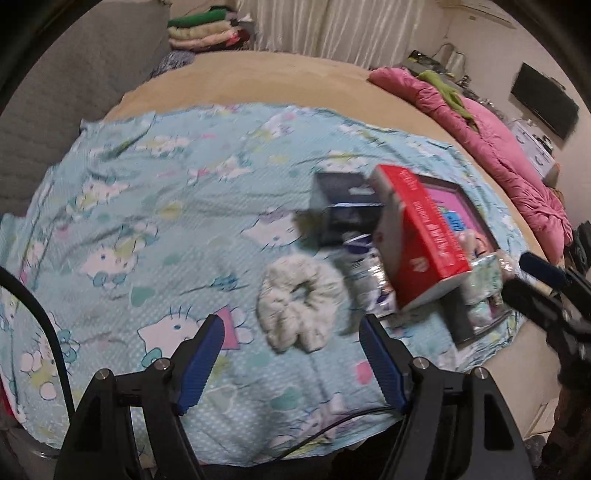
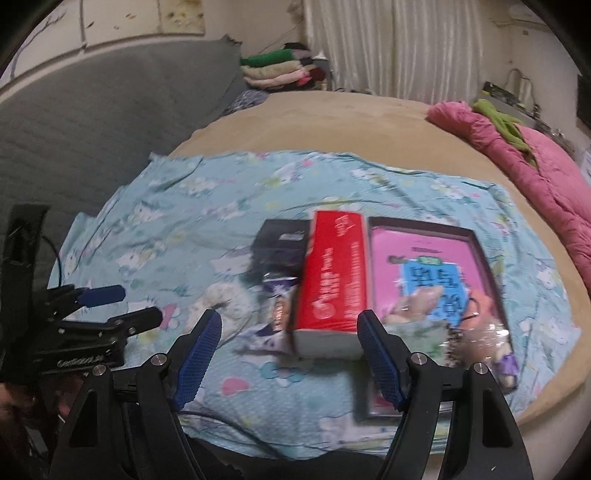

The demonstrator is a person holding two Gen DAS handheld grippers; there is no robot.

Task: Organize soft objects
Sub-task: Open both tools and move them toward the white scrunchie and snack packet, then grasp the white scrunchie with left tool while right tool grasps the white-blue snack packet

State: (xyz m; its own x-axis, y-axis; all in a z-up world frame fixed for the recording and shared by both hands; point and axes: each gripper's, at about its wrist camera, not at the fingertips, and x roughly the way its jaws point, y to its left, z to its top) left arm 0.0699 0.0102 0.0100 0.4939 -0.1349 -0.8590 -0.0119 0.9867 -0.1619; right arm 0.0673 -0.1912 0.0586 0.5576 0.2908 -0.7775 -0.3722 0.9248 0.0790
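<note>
A fluffy white scrunchie lies on the light blue cartoon-cat sheet, just ahead of my left gripper, which is open and empty. A red box leans on a dark-framed tray with a pink base. Soft wrapped items lie in the tray. A foil packet and a dark box sit beside the red box. My right gripper is open and empty, with the red box just beyond its fingertips. The scrunchie shows blurred to the left.
A pink quilt lies along the bed's right side. Folded clothes are stacked at the far end. A grey headboard stands to the left. The left gripper shows in the right wrist view. The bed's edge curves near the tray.
</note>
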